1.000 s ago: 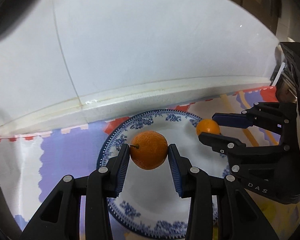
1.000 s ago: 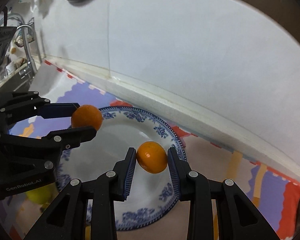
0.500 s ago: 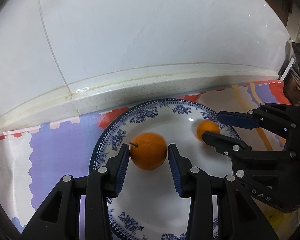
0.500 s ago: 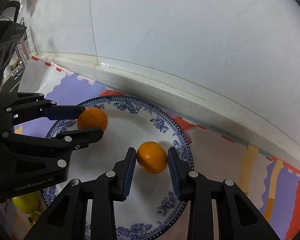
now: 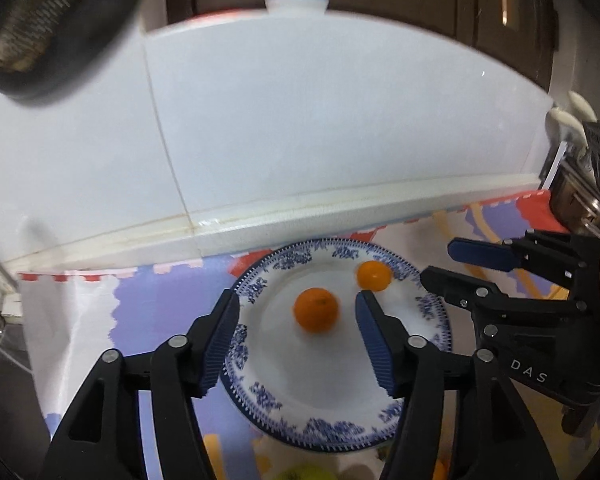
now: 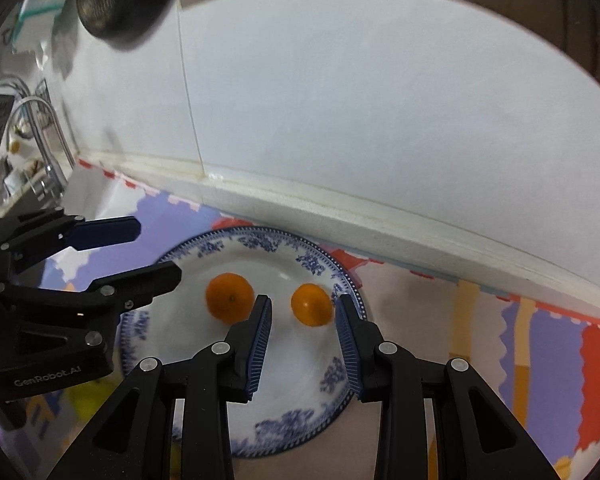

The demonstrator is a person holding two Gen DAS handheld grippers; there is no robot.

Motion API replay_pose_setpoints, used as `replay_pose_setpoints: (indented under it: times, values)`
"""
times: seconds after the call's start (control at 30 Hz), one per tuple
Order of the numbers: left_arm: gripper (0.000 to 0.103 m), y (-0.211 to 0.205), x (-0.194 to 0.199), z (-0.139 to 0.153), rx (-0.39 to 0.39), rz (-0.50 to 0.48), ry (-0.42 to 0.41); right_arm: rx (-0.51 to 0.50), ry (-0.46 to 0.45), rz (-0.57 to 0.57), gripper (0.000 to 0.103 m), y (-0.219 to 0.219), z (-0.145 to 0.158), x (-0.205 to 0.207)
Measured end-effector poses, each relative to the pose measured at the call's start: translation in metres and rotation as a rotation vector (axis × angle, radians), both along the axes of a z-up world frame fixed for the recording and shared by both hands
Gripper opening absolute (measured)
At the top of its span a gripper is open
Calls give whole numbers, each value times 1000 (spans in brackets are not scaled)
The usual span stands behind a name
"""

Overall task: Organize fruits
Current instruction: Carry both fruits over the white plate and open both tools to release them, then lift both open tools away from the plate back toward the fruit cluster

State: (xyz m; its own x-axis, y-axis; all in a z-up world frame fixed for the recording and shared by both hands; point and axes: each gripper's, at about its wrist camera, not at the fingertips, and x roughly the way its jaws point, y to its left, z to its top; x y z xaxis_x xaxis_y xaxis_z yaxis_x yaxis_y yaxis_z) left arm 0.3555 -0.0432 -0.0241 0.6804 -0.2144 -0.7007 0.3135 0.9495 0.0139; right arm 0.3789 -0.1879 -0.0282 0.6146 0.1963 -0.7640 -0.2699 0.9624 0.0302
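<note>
Fingers of the left gripper (image 5: 296, 301), ribbed blue pads on black, have just been opening and stand wide, clear of the dimpled orange (image 5: 315, 315) between them. Right gripper (image 6: 302, 301) fingers are narrowly parted and grip nothing; the smoother small orange (image 6: 312, 305) lies just beyond. Both fruits rest on the glossy blue-patterned plate (image 5: 340, 400). Only the right view shows a tap (image 6: 40, 120).

a home kitchen is showing here: a white tiled backsplash (image 6: 380, 120) is rising behind a counter, a curved tap (image 6: 40, 128) is standing by the sink, dark cabinets (image 5: 440, 8) are hanging overhead.
</note>
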Motion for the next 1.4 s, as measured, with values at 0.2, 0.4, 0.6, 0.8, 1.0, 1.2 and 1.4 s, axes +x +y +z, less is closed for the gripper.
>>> replay_pose_setpoints:
  times: [0.2, 0.4, 0.6, 0.8, 1.0, 1.2, 1.4]
  values:
    - [77, 5, -39, 28, 3, 28, -89, 32, -57, -48, 48, -6, 26, -38]
    - [87, 11, -83, 50, 2, 61, -169, 52, -108, -116, 61, -12, 47, -72]
    - [93, 15, -116, 59, -8, 81, -186, 47, -158, -164, 64, -17, 63, -110]
    - [96, 17, -147, 64, -15, 114, -218, 47, -166, -189, 64, -19, 67, -137]
    - [96, 21, -171, 57, -4, 135, -215, 61, -158, -202, 64, -21, 63, -159]
    - [96, 20, -185, 44, 6, 137, -177, 56, -138, -199, 64, -22, 55, -177]
    - [96, 15, -195, 25, 34, 130, -129, 41, -98, -196, 64, -24, 42, -188]
